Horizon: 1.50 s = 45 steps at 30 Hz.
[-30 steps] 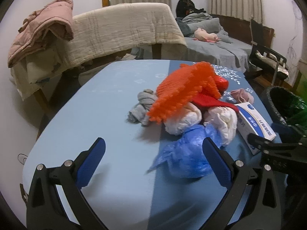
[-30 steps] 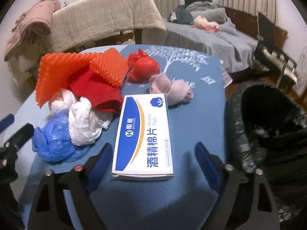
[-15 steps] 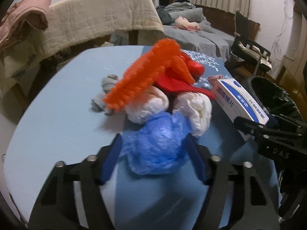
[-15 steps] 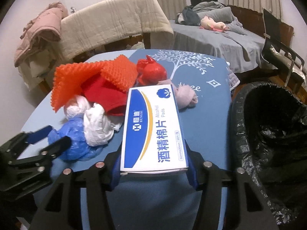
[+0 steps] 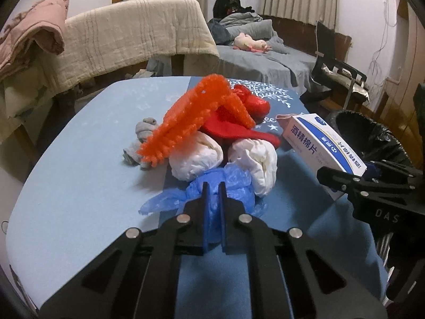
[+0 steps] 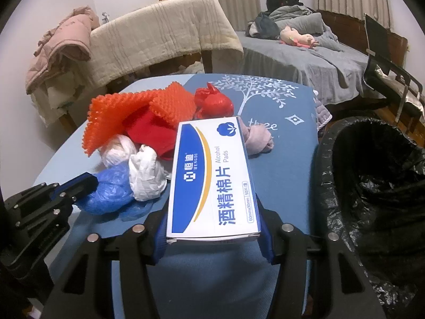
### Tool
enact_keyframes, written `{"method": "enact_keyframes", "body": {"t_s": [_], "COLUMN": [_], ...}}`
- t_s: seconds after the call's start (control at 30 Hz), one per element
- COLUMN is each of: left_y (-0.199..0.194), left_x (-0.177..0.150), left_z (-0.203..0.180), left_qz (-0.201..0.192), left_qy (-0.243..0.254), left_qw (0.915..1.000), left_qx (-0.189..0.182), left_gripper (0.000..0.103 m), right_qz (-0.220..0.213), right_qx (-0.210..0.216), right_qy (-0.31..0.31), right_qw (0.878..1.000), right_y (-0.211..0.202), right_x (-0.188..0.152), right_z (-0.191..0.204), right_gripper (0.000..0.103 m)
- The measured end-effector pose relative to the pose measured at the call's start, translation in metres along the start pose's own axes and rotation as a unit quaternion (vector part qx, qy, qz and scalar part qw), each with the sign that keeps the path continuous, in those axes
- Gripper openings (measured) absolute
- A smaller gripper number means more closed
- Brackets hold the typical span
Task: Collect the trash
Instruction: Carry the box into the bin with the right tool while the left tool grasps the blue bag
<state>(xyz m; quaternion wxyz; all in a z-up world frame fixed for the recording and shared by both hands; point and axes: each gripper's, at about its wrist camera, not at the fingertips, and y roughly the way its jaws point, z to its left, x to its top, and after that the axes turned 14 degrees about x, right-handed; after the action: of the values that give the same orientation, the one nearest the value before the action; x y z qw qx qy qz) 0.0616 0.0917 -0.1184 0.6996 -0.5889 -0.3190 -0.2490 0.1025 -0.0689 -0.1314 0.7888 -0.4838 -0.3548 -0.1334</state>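
A pile of trash lies on the blue table (image 5: pixel 79 159): an orange spiky mat (image 5: pixel 191 122), red cloth (image 5: pixel 231 130), two white bags (image 5: pixel 196 159), a grey sock (image 5: pixel 138 143) and a crumpled blue plastic bag (image 5: pixel 225 186). My left gripper (image 5: pixel 213 194) is shut on the blue bag at the pile's near edge. My right gripper (image 6: pixel 212 228) is shut on a white and blue alcohol pads box (image 6: pixel 212 178), held just above the table beside the pile; the box also shows in the left wrist view (image 5: pixel 324 143). A black-lined trash bin (image 6: pixel 372 186) stands at the table's right edge.
A pink cloth ball (image 6: pixel 259 139) and a red bag (image 6: pixel 215 101) lie behind the box. A chair with a beige blanket (image 5: pixel 138 40) stands behind the table, a bed (image 6: pixel 305 55) at the back right, a black chair (image 5: pixel 340 71) beyond the bin.
My left gripper moved in to the blue bag and closed on it. My right gripper closed on the alcohol pads box and lifted it slightly.
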Motion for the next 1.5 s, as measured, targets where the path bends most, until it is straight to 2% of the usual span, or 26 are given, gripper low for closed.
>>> {"method": "enact_keyframes", "body": {"t_s": [0.37,0.6,0.8,1.1,1.37,1.43,1.47,1.5], "left_y": [-0.045,-0.069,-0.068,-0.053,-0.041,-0.035,-0.033,-0.030], "left_x": [0.016,0.035,0.052,0.070,0.075,0.077,0.077,0.078], "left_z": [-0.004,-0.026,-0.068,-0.159,-0.218,-0.229,-0.232,-0.232], "left_qz": [-0.042,-0.076,-0.085,-0.085,-0.076,-0.066,-0.063,-0.061], "left_qy": [-0.017,-0.014,0.009,0.051,0.075,0.081,0.080,0.079], "left_qw": [0.9987,0.9953,0.9906,0.9796,0.9699,0.9670,0.9665,0.9666], "left_qx": [-0.025,-0.058,-0.107,-0.175,-0.219,-0.232,-0.236,-0.236], "left_gripper": [0.004,0.004,0.004,0.004,0.005,0.008,0.013,0.025], "right_qz": [-0.031,-0.064,-0.090,-0.108,-0.107,-0.107,-0.107,-0.108], "right_qx": [0.007,-0.020,-0.083,-0.170,-0.208,-0.215,-0.220,-0.223], "right_qy": [-0.008,0.009,0.048,0.106,0.137,0.141,0.144,0.146], "right_qw": [0.999,0.998,0.991,0.974,0.963,0.960,0.959,0.958], "right_y": [-0.034,-0.068,-0.100,-0.140,-0.156,-0.158,-0.160,-0.161], "right_x": [0.006,0.013,0.011,-0.005,-0.021,-0.026,-0.027,-0.027], "right_z": [0.003,-0.020,-0.070,-0.144,-0.181,-0.185,-0.188,-0.190], "right_gripper": [0.054,0.054,0.054,0.054,0.055,0.056,0.063,0.071]}}
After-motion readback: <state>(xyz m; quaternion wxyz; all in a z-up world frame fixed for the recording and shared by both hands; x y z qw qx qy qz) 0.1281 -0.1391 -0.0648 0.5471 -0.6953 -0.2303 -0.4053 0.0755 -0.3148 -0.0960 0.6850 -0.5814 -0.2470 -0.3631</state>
